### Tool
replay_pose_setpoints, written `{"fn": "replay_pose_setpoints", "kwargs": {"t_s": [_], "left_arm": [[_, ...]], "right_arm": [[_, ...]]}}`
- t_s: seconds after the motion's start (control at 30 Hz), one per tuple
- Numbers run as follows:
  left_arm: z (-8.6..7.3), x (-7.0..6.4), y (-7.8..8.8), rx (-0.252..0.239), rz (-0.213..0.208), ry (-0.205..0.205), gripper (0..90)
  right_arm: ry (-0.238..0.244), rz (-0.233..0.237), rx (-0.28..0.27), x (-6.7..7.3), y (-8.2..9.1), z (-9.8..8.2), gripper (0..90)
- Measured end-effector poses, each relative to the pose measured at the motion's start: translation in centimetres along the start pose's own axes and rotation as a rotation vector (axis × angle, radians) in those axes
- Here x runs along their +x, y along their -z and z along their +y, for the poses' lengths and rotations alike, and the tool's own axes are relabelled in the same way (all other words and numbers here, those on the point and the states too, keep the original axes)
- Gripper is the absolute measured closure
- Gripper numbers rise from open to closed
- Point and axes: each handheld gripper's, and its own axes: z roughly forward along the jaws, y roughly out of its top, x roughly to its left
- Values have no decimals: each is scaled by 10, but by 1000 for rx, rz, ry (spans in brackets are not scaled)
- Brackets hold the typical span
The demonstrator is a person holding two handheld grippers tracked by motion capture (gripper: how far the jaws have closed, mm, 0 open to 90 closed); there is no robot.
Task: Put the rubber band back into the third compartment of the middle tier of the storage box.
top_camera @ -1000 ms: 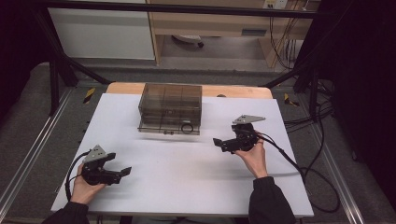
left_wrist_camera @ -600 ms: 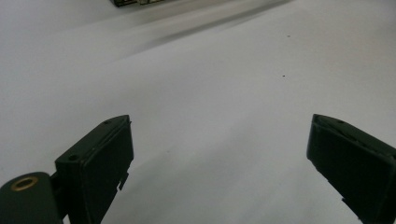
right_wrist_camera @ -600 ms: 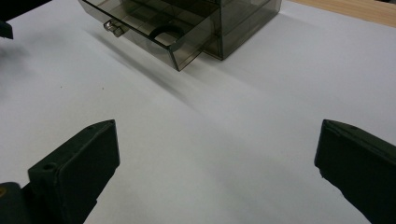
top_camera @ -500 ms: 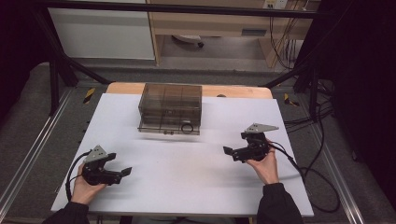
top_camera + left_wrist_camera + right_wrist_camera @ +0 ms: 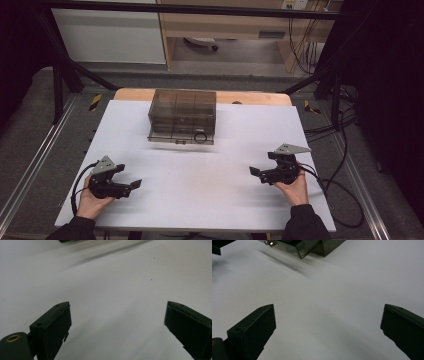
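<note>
A smoky transparent plastic box (image 5: 183,115) stands at the back middle of the white table (image 5: 200,200), and its corner (image 5: 312,246) appears at the top of the right gripper view. A dark ring (image 5: 200,137) lies at its front right. My left gripper (image 5: 134,185) rests near the front left of the table, held by a hand, jaws wide apart and empty (image 5: 117,322). At the front right my right gripper (image 5: 254,172) is held by the other hand, jaws also wide apart over bare table (image 5: 328,325).
The table's wooden back edge (image 5: 250,97) borders a grey floor with black frame bars. Cables (image 5: 345,200) trail off the right side of the table. Metal rails run along both table sides.
My right gripper has drawn back from beside the box toward the front right of the table. The left gripper has stayed where it was.
</note>
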Motion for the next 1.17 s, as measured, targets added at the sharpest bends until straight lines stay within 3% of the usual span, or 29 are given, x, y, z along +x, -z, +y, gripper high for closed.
{"fn": "replay_pose_setpoints", "kwargs": {"t_s": [0.7,0.93,1.17], "left_arm": [[0,-1,-1,6,-3,-4,69],[-1,-2,-2,6,-5,-4,69],[-1,-2,-2,5,-5,-3,69]], "right_arm": [[-62,19,-7,-18,22,-50,7],[-65,16,-32,-20,25,-53,7],[-62,14,-19,-20,24,-53,7]]}}
